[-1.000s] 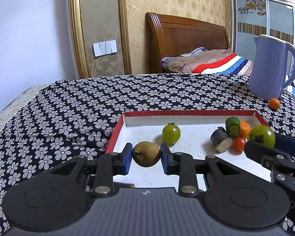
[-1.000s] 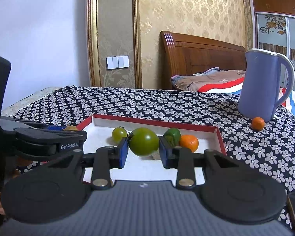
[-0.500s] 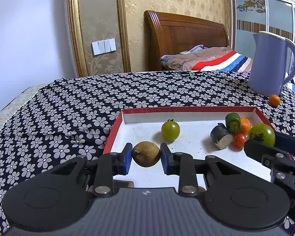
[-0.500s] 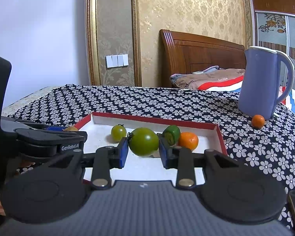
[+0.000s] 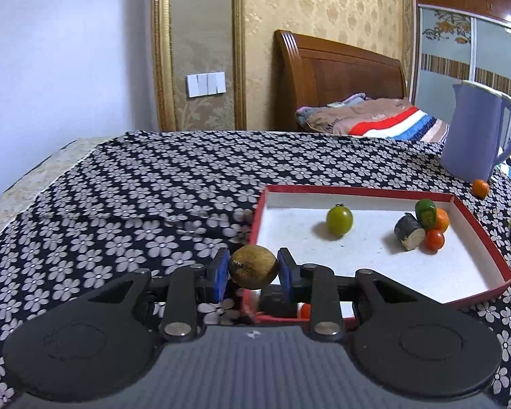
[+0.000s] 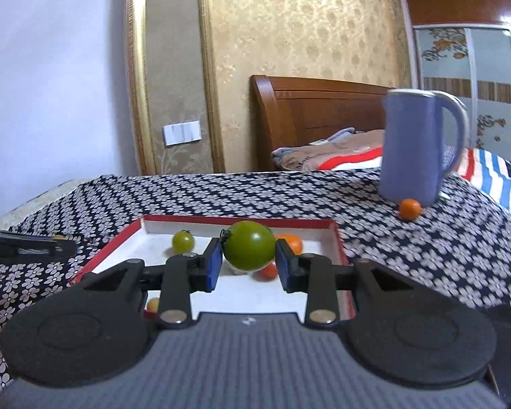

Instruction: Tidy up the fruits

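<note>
Left gripper (image 5: 253, 270): fingers closed on a brown kiwi (image 5: 253, 267), held above the tabletop (image 5: 136, 204) at the red-rimmed tray's (image 5: 473, 218) left edge. Right gripper (image 6: 248, 260): fingers clamped on a large green tomato (image 6: 249, 245) over the tray interior, above smaller fruits.
</note>
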{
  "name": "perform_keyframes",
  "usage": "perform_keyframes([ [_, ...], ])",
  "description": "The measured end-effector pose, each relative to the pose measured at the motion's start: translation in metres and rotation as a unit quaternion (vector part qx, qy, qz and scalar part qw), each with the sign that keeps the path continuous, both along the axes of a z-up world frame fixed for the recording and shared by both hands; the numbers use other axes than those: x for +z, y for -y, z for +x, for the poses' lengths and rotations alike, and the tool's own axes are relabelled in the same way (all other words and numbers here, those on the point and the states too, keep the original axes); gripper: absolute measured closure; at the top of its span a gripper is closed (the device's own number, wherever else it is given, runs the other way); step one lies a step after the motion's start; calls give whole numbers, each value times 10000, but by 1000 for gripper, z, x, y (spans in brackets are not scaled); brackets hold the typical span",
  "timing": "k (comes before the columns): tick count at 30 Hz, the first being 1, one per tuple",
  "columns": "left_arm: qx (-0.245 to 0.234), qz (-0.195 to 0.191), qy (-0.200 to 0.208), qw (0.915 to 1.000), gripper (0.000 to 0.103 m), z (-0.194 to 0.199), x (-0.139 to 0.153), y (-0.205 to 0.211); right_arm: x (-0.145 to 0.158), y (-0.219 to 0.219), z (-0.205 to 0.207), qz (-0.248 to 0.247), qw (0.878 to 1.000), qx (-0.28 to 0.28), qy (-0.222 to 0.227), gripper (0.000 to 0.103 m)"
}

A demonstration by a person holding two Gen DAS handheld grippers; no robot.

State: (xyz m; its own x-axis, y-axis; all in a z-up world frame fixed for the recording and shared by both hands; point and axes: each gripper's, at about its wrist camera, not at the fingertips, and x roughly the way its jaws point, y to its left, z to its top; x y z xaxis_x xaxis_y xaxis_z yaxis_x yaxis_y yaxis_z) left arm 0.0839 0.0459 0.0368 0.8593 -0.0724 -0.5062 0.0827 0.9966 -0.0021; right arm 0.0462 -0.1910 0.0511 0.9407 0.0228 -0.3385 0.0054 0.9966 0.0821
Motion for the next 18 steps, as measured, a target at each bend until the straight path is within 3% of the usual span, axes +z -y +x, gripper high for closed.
perform_keyframes([
  [6,23,-76,78,9999,73,-7,4,-6,-15,15,-12,219,9995,-201,-89,71],
  [18,-383,43,-179,9991,73,20,-7,45,-10,-20,19,-88,9992,317,-215,71],
])
